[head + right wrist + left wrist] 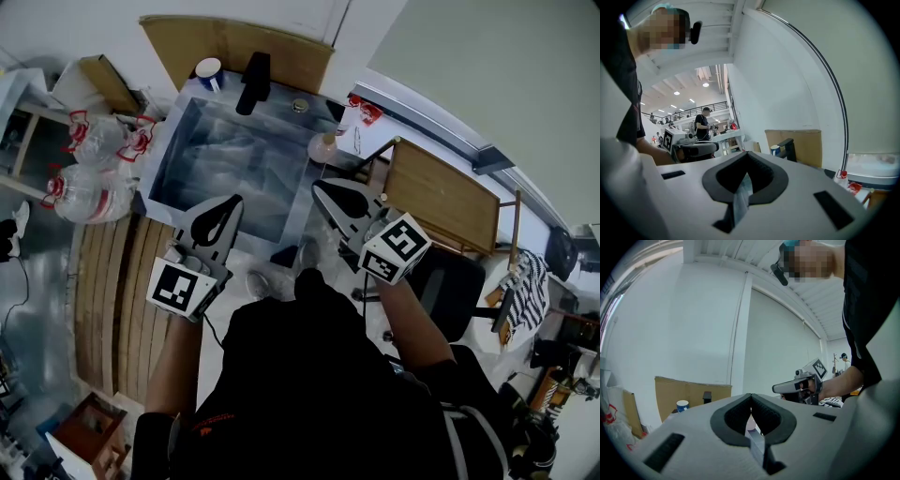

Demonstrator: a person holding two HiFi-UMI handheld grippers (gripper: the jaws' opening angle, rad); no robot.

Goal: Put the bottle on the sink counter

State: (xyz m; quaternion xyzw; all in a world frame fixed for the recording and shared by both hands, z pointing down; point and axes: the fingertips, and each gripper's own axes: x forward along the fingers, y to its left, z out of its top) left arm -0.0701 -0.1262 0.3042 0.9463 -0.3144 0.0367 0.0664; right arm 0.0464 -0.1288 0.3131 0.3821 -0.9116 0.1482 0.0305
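Note:
A squat pinkish bottle (325,146) with a brown cap stands on the right rim of the steel sink (192,117). A clear bottle (354,114) with red print stands further right on the counter; in the right gripper view its red cap (842,175) shows at the lower right. My left gripper (234,200) hovers over the sink's near edge, jaws together and empty. My right gripper (317,185) is level with it, a little short of the pinkish bottle, also shut on nothing. In each gripper view the fingertips meet, left gripper (751,394) and right gripper (746,153).
A black faucet (253,82), a blue-and-white cup (208,71) and a cardboard sheet (234,45) stand behind the sink. Large water jugs (89,187) lie to its left. A wooden board (441,192) and a black chair (450,281) are on the right.

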